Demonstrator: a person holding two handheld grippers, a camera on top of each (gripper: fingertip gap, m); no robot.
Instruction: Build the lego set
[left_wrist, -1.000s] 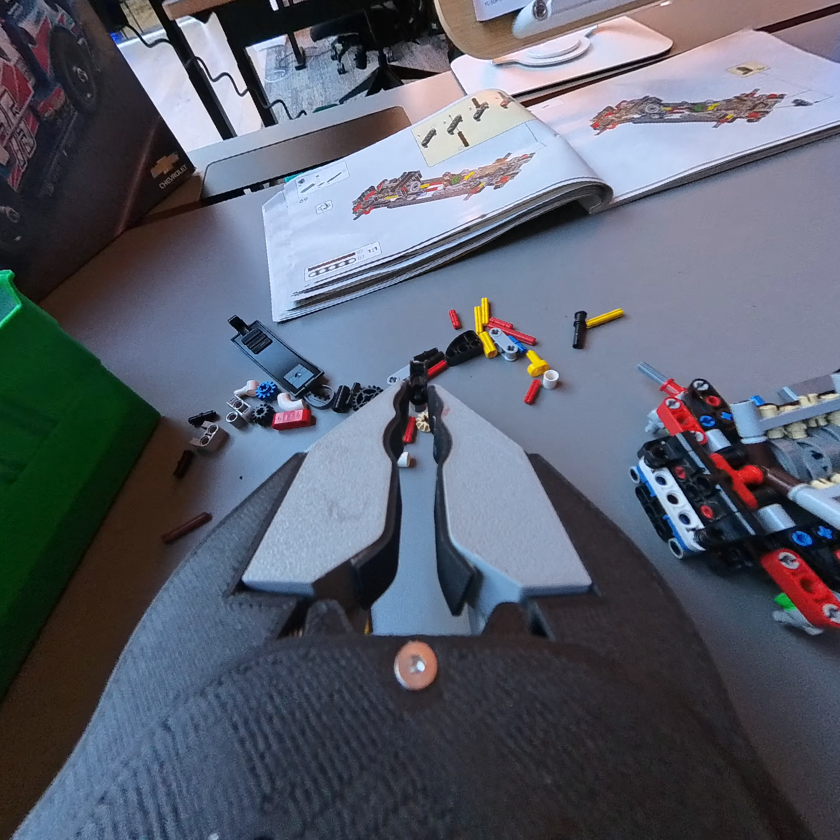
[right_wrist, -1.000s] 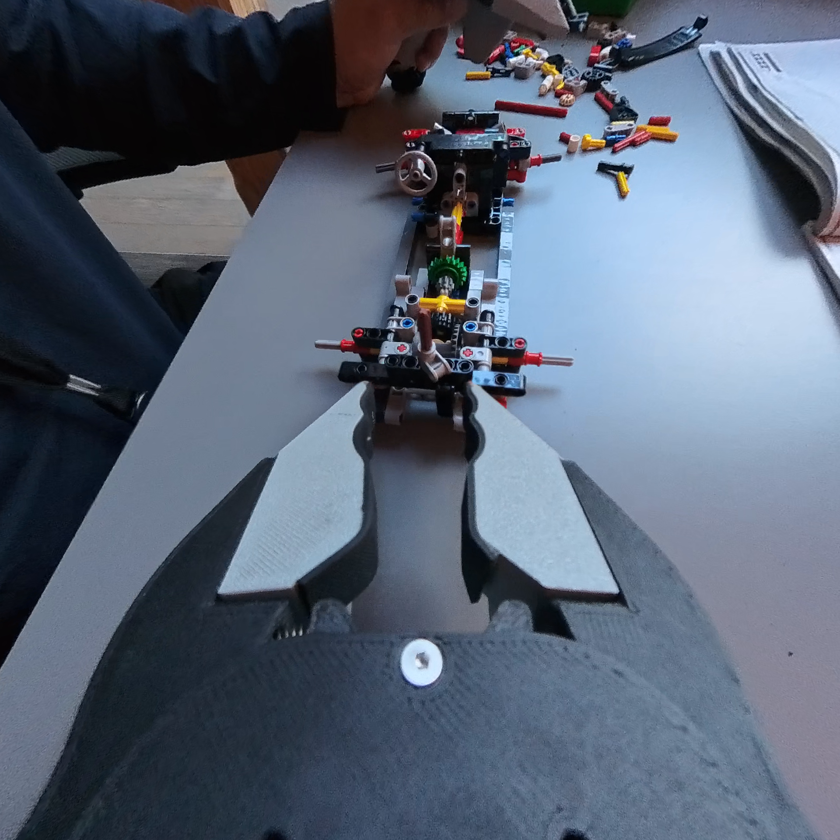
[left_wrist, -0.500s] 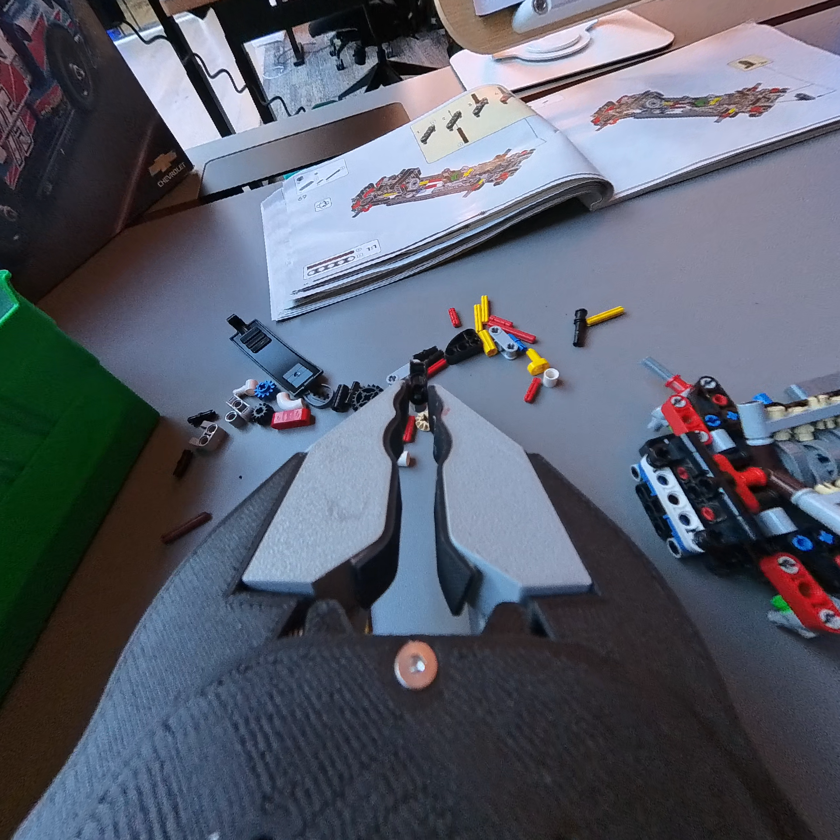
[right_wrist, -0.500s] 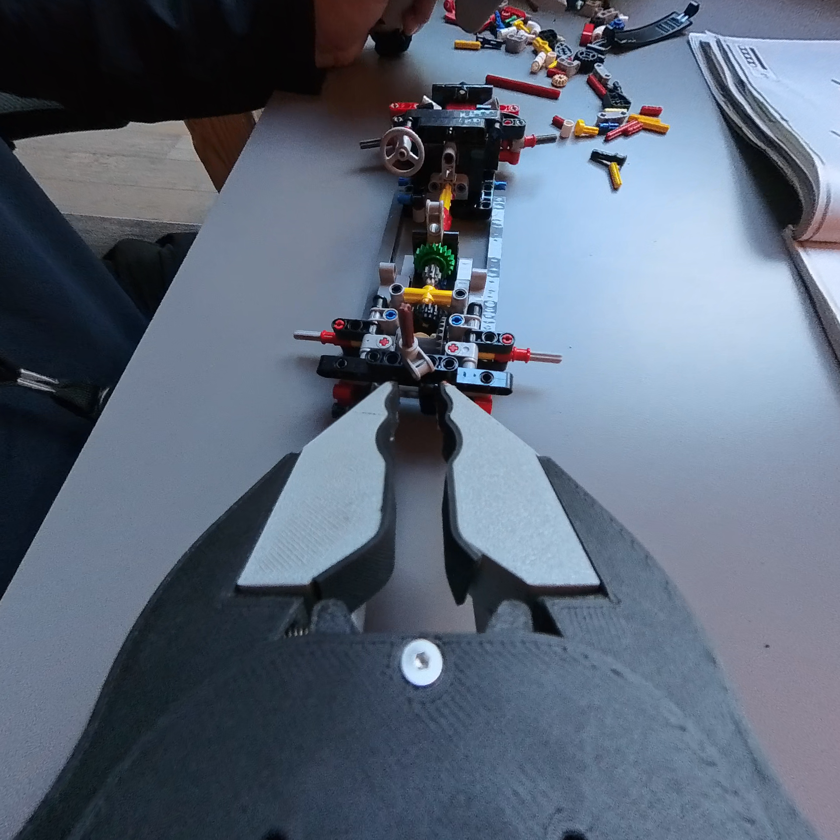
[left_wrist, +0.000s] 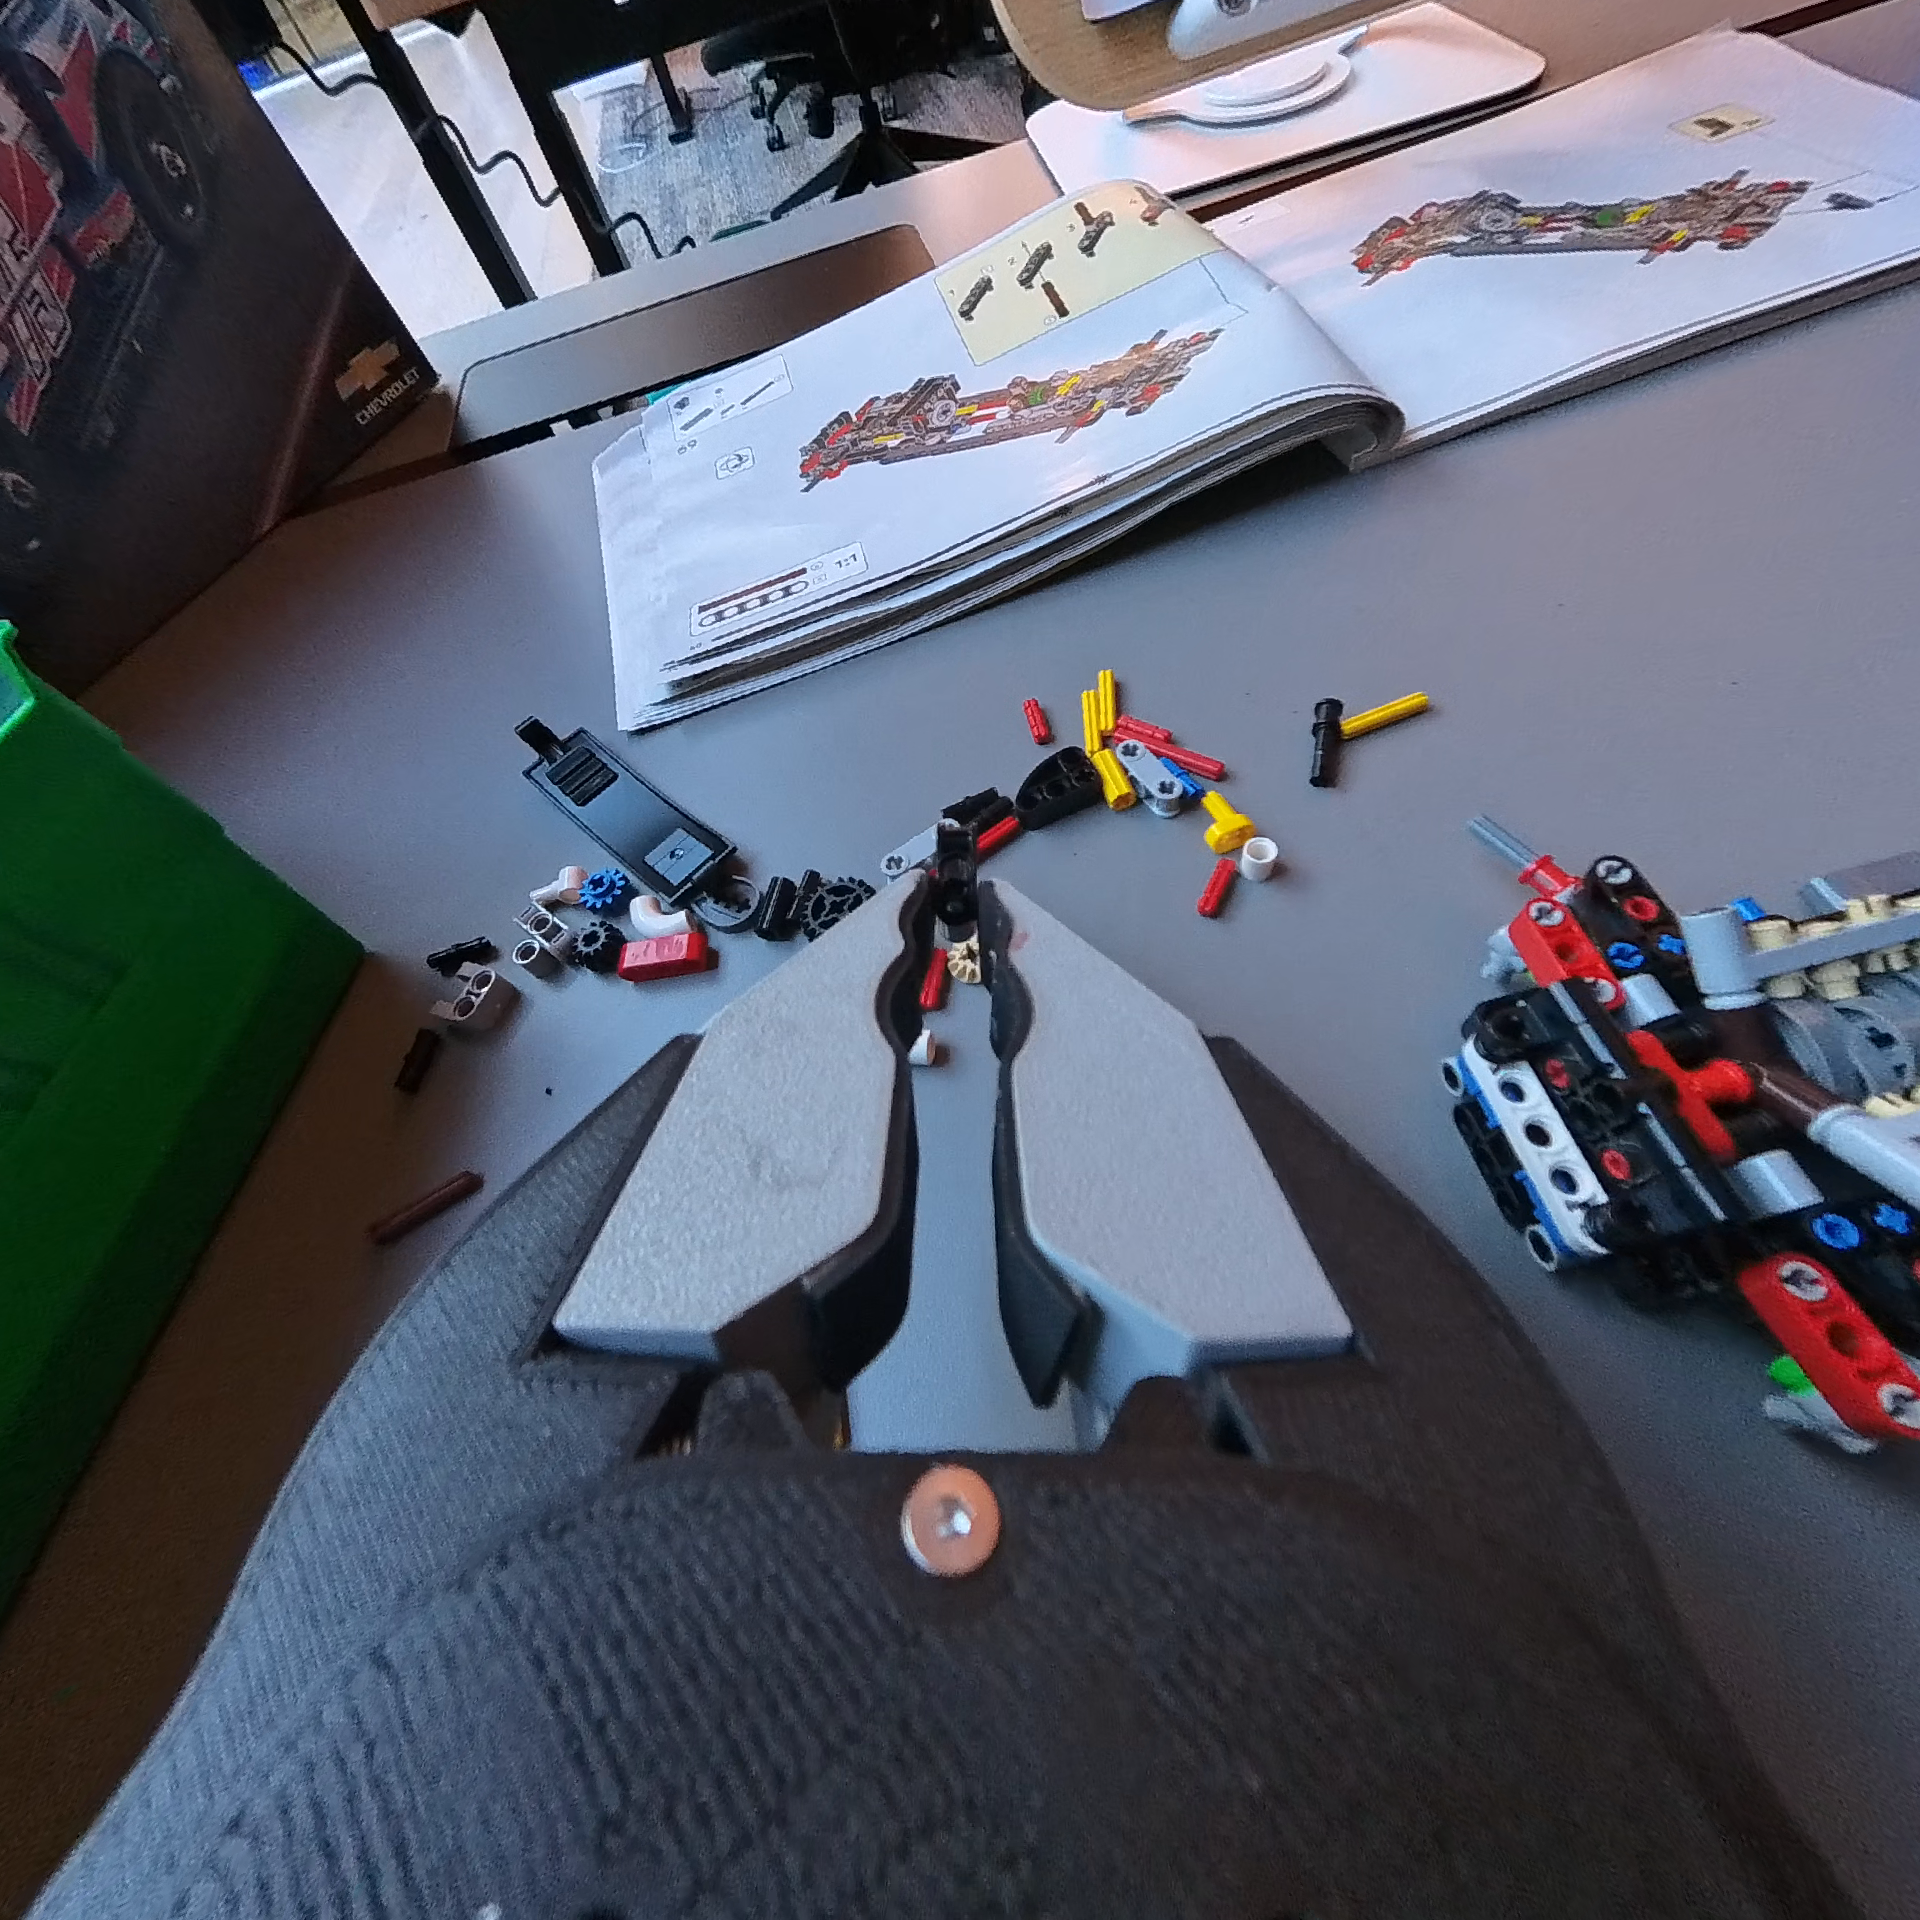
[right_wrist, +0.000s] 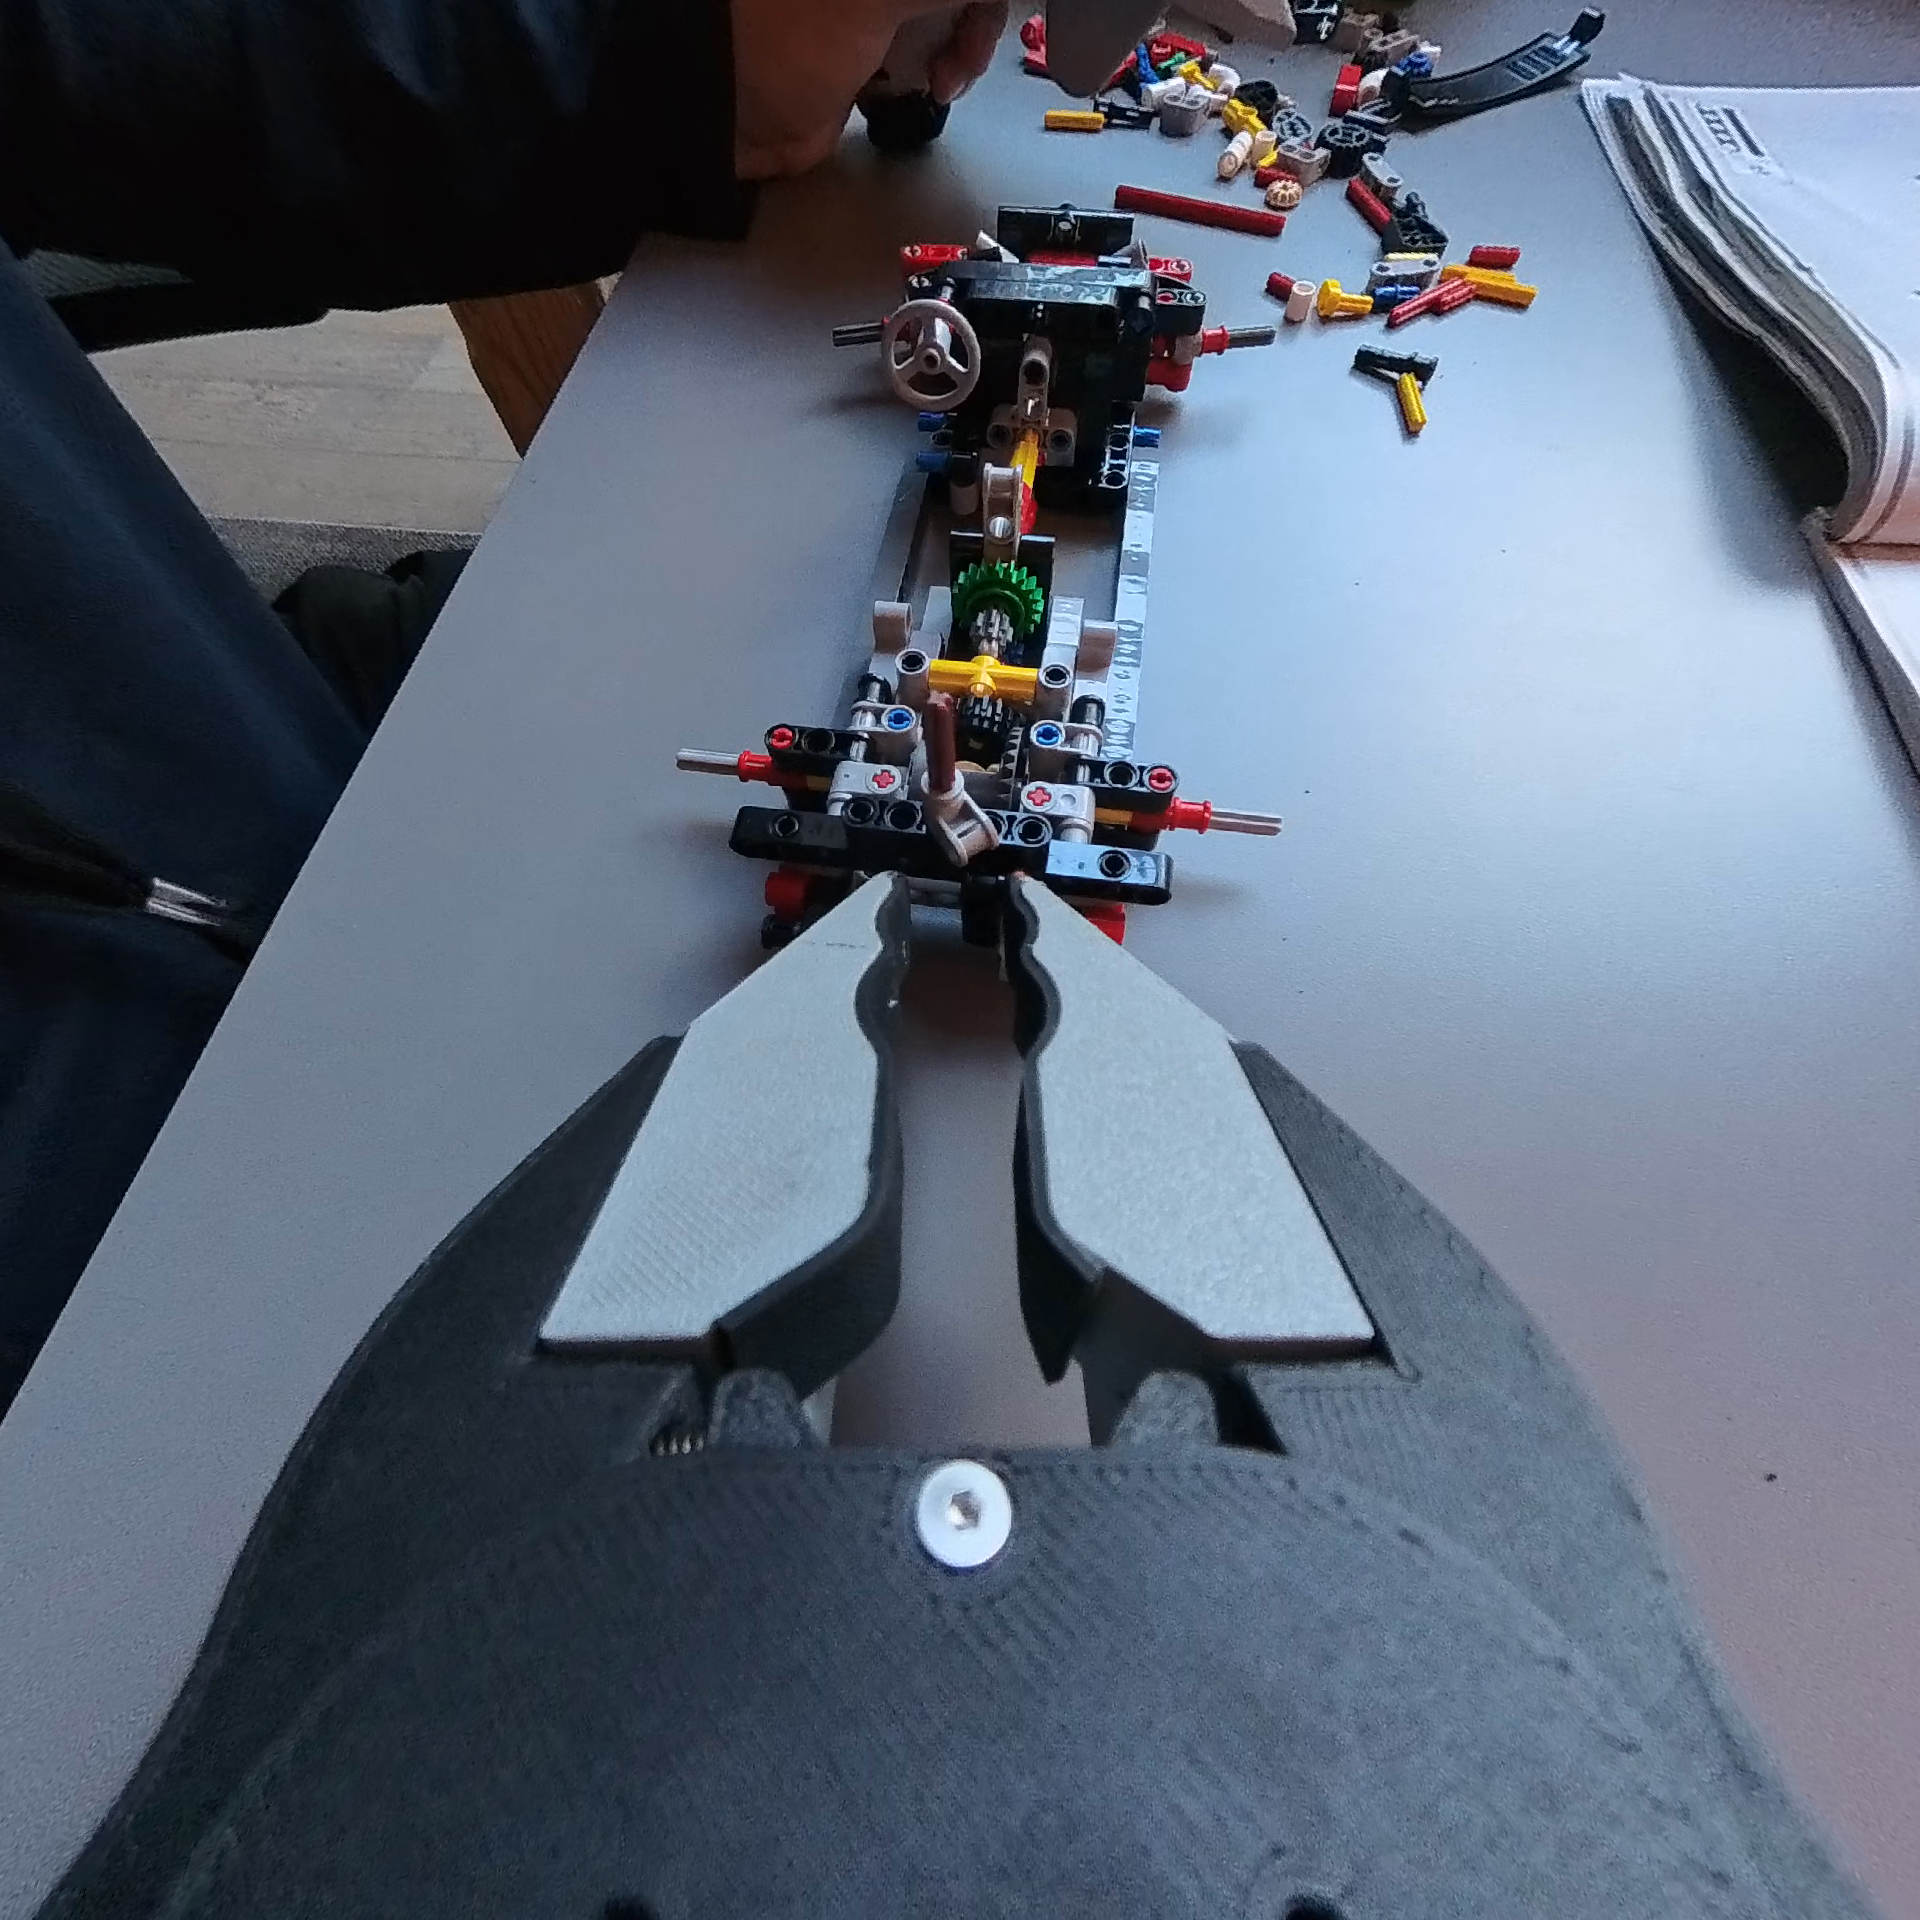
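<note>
right gripper (right_wrist: 958, 902) has closed on the chassis (right_wrist: 997, 665); green bin (left_wrist: 125, 997) contents unseen.

Matt grey bench (left_wrist: 1558, 623); glossy plastic building pieces (left_wrist: 1153, 748); paper instruction booklet (left_wrist: 935, 468); claw (right_wrist: 956, 904) textured printed plastic, shiny metal screw (right_wrist: 963, 1512).

An open instruction booklet (left_wrist: 1039, 436) is lying on the grey tabletop (left_wrist: 1558, 582), a green bin (left_wrist: 125, 987) sitting left, perhaps a monitor base (left_wrist: 1278, 94) behind
</note>
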